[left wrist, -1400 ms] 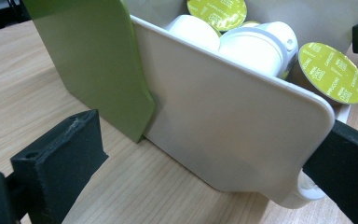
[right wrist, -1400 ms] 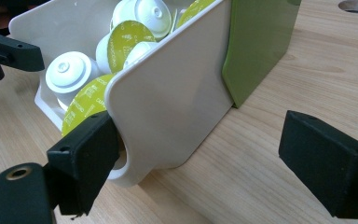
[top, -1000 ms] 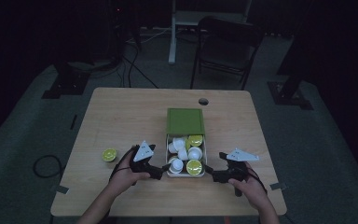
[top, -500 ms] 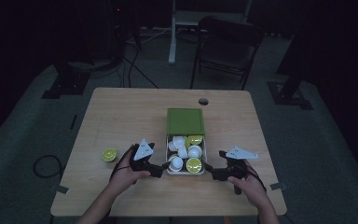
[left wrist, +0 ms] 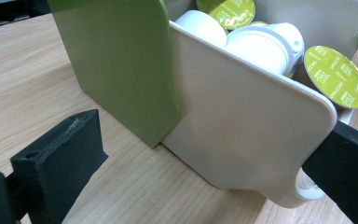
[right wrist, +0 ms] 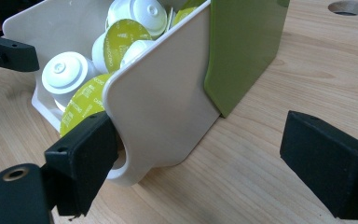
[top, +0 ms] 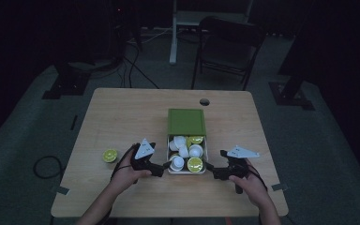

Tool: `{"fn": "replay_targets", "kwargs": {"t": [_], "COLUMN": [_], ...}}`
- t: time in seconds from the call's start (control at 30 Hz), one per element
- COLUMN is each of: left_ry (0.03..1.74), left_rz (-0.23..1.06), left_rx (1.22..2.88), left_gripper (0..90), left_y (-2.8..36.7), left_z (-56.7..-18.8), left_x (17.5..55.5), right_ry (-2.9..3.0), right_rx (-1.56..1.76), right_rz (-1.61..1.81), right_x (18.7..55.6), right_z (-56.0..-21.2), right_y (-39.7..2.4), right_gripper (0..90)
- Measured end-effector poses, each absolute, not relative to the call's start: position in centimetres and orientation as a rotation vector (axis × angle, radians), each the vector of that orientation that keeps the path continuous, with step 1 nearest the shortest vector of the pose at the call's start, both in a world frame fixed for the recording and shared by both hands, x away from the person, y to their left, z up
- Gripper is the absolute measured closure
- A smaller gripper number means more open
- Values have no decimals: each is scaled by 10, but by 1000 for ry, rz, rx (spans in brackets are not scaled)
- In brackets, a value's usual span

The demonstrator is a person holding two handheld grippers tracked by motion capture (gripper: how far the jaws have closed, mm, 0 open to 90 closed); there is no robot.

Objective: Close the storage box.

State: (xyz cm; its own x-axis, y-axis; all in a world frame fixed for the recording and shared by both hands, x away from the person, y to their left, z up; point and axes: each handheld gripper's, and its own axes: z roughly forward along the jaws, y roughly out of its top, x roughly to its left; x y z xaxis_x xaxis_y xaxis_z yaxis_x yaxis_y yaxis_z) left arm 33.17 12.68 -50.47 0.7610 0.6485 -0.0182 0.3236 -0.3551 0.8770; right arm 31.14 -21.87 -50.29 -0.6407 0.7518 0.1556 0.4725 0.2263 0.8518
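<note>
So the box sits a bit toward 6 o'clock from the middle of the wooden table [top: 122,117]: a white drawer [top: 187,170] slid out of a green sleeve [top: 186,122]. Its long axis runs 12 to 6, with the open drawer end pointing at 6, toward the person. The drawer's full of coffee capsules [top: 195,163], some with lime foil lids, some white. The left gripper [top: 164,168] is at the drawer's 9 o'clock corner and the right gripper [top: 210,168] at its 3 o'clock corner, both with jaws spread wide and nothing clamped. One lone green capsule [top: 110,155] lies well apart at 9 o'clock from the box.
</note>
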Motion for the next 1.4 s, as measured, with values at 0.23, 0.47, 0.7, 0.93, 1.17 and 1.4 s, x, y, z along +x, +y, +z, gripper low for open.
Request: {"fn": "replay_targets", "kwargs": {"t": [0.23,0.47,0.7,0.93,1.17,1.4], "left_ry": [739,742,747,756,753,760], "left_rz": [412,411,413,409,412,415], "left_rx": [1966,1965,1968,1960,1966,1960], "left_gripper": [20,20,20,20,20,20], "left_y": [127,127,127,127,126,126], "left_z": [-505,-505,-504,-505,-503,-501], "left_x": [335,336,339,342,345,350], "right_ry": [2211,2213,2214,2212,2201,2189], "right_rx": [1155,1152,1152,1158,1165,1177], "right_rz": [1381,1370,1368,1372,1368,1380], "right_x": [314,316,319,322,326,329], "right_z": [-503,-502,-502,-503,-502,-501], "right_y": [-219,-218,-218,-218,-218,-218], "right_gripper": [111,111,111,111,111,111]}}
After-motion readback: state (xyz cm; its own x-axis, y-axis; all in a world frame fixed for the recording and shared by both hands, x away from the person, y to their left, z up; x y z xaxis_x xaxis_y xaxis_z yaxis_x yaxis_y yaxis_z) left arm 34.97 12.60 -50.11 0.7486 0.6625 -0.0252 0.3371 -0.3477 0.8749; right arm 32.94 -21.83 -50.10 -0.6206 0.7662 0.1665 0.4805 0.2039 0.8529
